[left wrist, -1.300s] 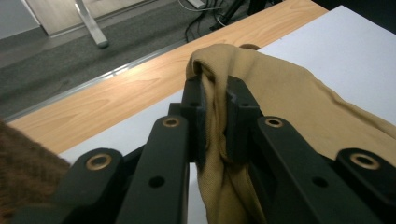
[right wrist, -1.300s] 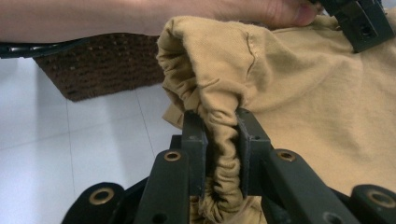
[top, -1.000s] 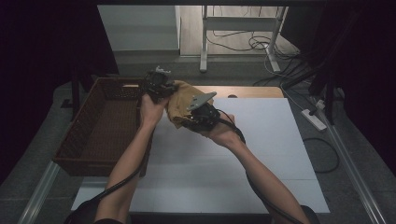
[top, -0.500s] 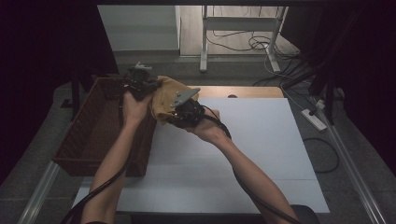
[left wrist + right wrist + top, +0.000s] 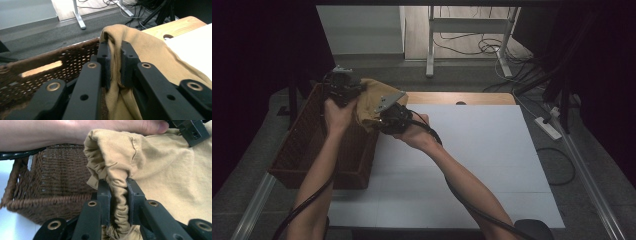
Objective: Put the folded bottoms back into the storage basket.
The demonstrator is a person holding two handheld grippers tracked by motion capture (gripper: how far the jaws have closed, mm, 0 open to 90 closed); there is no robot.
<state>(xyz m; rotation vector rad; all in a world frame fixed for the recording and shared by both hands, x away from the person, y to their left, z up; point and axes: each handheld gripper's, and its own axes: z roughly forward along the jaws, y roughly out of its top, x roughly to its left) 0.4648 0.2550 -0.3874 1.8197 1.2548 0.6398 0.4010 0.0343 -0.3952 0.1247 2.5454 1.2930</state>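
A tan cloth garment (image 5: 371,100) hangs bunched between my two grippers, above the right rim of a brown wicker basket (image 5: 302,150). My left gripper (image 5: 343,86) is shut on a fold of the garment (image 5: 150,55); its black jaws pinch the fabric just over the basket's far rim (image 5: 50,62). My right gripper (image 5: 392,116) is shut on the garment's gathered, elastic-like edge (image 5: 119,202), with the basket (image 5: 57,182) behind and below it. The left hand (image 5: 75,132) crosses the top of the right gripper view.
A white board (image 5: 472,160) covers the table to the right of the basket, with a strip of wooden tabletop (image 5: 462,97) at its far edge. Beyond the table stand a white frame's legs (image 5: 429,45) and loose cables (image 5: 492,47) on the floor.
Both hands have carried the garment leftward, from the board's left part to above the basket's right rim. The grips have not changed.
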